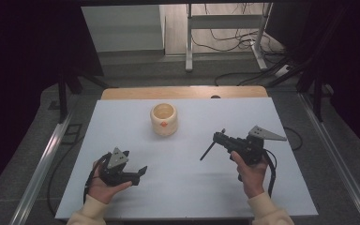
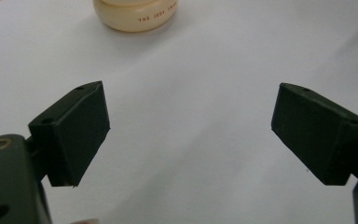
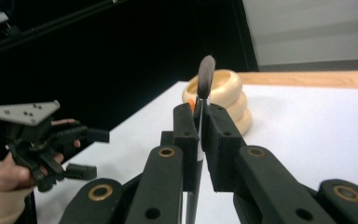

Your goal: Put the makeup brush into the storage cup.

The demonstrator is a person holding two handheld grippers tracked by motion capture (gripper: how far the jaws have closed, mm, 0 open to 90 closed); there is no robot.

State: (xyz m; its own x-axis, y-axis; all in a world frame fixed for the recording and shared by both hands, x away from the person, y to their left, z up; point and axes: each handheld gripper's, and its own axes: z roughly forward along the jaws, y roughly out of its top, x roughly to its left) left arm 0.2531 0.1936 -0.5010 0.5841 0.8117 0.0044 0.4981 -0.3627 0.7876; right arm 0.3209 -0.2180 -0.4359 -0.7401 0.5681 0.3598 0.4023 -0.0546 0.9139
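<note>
**Bright tabletop, dark surroundings**

Light falls evenly from above onto the white table [image 1: 187, 187], which glows pale and faintly bluish while the room on both sides sinks into near black. Shadows are soft: a faint one lies beside the cream cup [image 1: 163, 119]. The high view is slightly grainy. In the left gripper view the close black pads [image 2: 77, 130] are sharp, the cup behind them is soft, and the tabletop looks washed out. In the right gripper view the brush [image 3: 206, 77] tip is blurred and the backdrop is murky.
</note>
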